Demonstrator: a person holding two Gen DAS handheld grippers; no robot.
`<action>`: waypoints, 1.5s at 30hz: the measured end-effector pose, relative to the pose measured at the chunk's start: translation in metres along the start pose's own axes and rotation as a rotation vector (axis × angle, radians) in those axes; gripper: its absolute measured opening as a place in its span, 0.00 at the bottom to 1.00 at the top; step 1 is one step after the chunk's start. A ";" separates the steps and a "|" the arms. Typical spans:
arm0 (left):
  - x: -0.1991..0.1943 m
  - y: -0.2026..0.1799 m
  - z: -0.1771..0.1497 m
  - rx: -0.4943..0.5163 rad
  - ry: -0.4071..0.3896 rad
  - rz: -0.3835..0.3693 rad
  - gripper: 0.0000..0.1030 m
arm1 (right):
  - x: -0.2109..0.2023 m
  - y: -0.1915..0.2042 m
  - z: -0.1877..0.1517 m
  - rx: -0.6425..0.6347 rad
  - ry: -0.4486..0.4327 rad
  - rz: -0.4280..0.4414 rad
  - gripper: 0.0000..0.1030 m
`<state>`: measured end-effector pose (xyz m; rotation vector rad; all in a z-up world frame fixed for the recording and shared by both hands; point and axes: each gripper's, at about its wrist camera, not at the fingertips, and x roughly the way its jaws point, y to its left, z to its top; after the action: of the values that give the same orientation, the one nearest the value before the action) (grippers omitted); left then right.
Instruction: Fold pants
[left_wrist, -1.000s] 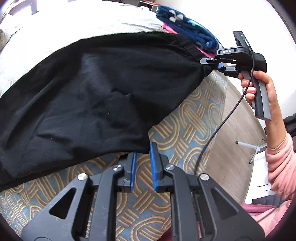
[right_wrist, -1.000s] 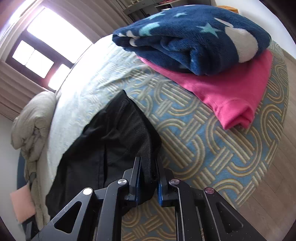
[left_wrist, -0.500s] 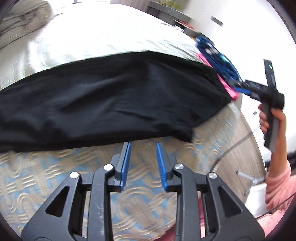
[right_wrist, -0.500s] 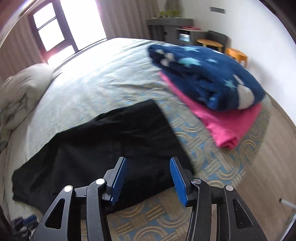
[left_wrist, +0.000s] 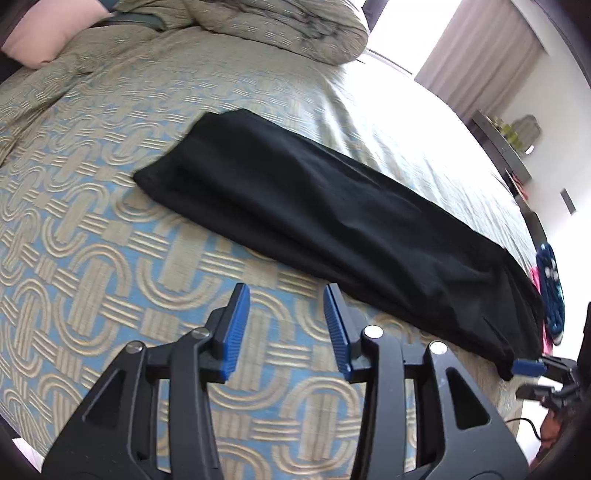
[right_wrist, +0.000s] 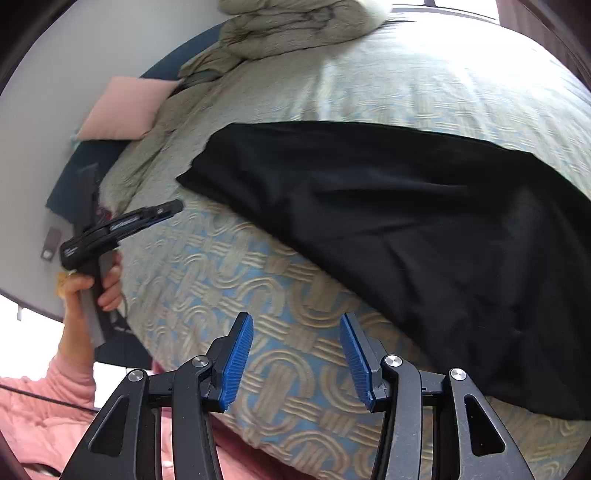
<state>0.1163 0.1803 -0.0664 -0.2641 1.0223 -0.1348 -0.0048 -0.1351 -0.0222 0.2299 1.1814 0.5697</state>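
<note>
The black pants (left_wrist: 332, 218) lie flat on the patterned bedspread (left_wrist: 92, 240), folded lengthwise into one long, narrow band with the legs stacked. In the left wrist view they run diagonally from the upper left, toward the pillows, down to the lower right near the bed's edge. The fabric is plain, matte and softly creased, and nothing grips it (right_wrist: 406, 221).

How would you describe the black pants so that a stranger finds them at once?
Look at the large bed with the blue and beige looped bedspread. On its middle lies one long, flat strip of cloth, the black pants. Unlike everything beside them, they are plain black.
</note>
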 end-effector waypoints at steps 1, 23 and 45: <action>0.000 0.007 0.006 -0.008 -0.011 0.007 0.42 | 0.006 0.013 0.004 -0.025 -0.002 0.010 0.48; 0.095 0.071 0.103 -0.190 0.083 -0.110 0.02 | 0.063 0.038 0.053 0.083 0.014 -0.143 0.48; 0.032 0.090 0.107 -0.120 -0.122 -0.096 0.04 | 0.092 0.029 0.028 -0.223 0.095 -0.532 0.30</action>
<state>0.2230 0.2760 -0.0652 -0.4265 0.8975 -0.1428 0.0362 -0.0583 -0.0725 -0.3003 1.1986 0.2401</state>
